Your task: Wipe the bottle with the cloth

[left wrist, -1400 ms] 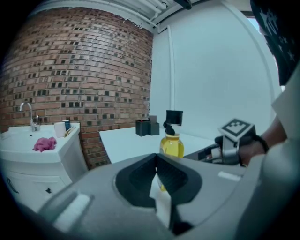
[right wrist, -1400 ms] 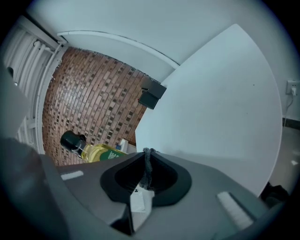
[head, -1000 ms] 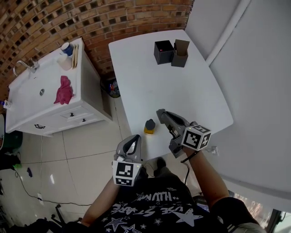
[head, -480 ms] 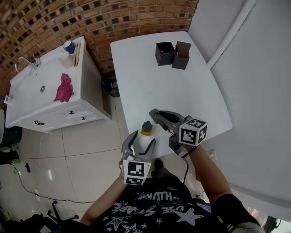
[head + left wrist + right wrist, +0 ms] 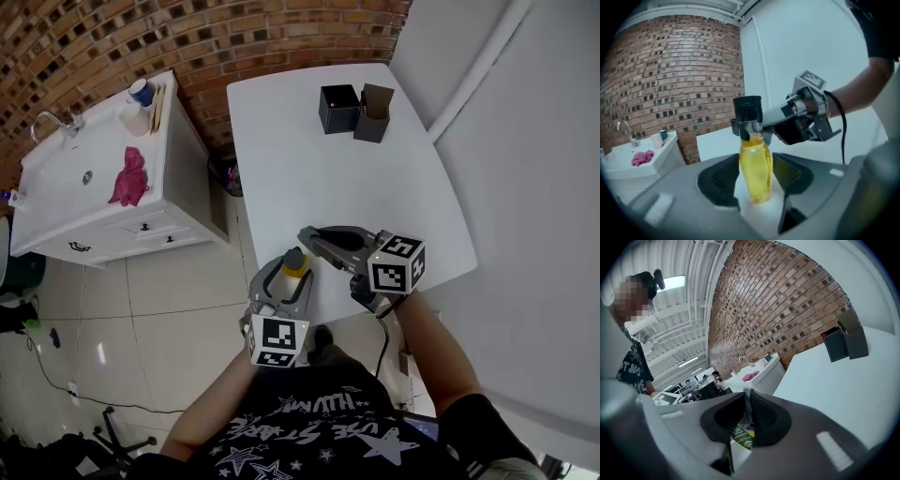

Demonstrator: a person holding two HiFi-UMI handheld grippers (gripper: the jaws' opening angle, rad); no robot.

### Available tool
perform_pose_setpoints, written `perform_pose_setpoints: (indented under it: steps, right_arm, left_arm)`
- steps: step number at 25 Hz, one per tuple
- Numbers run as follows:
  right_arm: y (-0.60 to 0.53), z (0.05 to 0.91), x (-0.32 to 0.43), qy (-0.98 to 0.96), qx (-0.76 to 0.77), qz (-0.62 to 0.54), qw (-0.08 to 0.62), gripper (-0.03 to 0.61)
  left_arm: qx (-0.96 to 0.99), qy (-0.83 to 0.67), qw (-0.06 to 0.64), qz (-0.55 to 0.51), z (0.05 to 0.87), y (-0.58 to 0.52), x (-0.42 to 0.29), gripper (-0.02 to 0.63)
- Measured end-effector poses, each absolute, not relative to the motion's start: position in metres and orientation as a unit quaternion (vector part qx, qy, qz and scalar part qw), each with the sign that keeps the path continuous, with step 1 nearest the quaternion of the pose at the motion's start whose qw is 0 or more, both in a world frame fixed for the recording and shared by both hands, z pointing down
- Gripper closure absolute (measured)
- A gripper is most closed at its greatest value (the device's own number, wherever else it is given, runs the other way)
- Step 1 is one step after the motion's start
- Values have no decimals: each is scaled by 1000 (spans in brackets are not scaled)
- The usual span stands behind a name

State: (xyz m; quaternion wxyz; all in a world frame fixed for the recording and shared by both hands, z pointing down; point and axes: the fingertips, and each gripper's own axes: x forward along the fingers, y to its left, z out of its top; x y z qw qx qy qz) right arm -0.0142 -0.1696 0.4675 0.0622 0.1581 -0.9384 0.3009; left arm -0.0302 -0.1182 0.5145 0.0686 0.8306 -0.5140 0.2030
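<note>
The yellow bottle (image 5: 756, 173) is found upright near the edge of the counter (image 5: 281, 141). It stands between the pads of the left gripper (image 5: 289, 274), whose jaws have just been closing but are not seen to press on it. The right gripper (image 5: 747, 399) is closed on what appears to be a thin grey cloth (image 5: 747, 414), close by the bottle's black cap. Risk noted: if the cap is pushed before the body is clamped, the bottle could be tipped over the edge.
</note>
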Motion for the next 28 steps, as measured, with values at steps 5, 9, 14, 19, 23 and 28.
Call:
perform_pose_setpoints:
  steps: [5,9,14,19,23,28]
  right_arm:
    - [-164,466,-18,-939,126,315,62,541]
    - [-154,468,-20,-937,100,327,69,541]
    - [-152,473,-14,-927,112,353,58,541]
    - [-147,480,-9,-913,145,379,34,541]
    - [-142,494,-6,-899,169,402,23,541]
    - [-140,515,-6,-887,194,419,21,541]
  left_arm:
    - [881,-437,41,176,513,-111,-26,394]
    - [922,-353,22,158,512,-106,-22,394]
    - [941,-298,20,160,512,-106,-21,394]
    - [951,-266,14,160,510,-104,-21,395]
    - [959,-227,6,167,511,-100,-20,396]
    - [966,-180,-4,183,515,-96,-20,394]
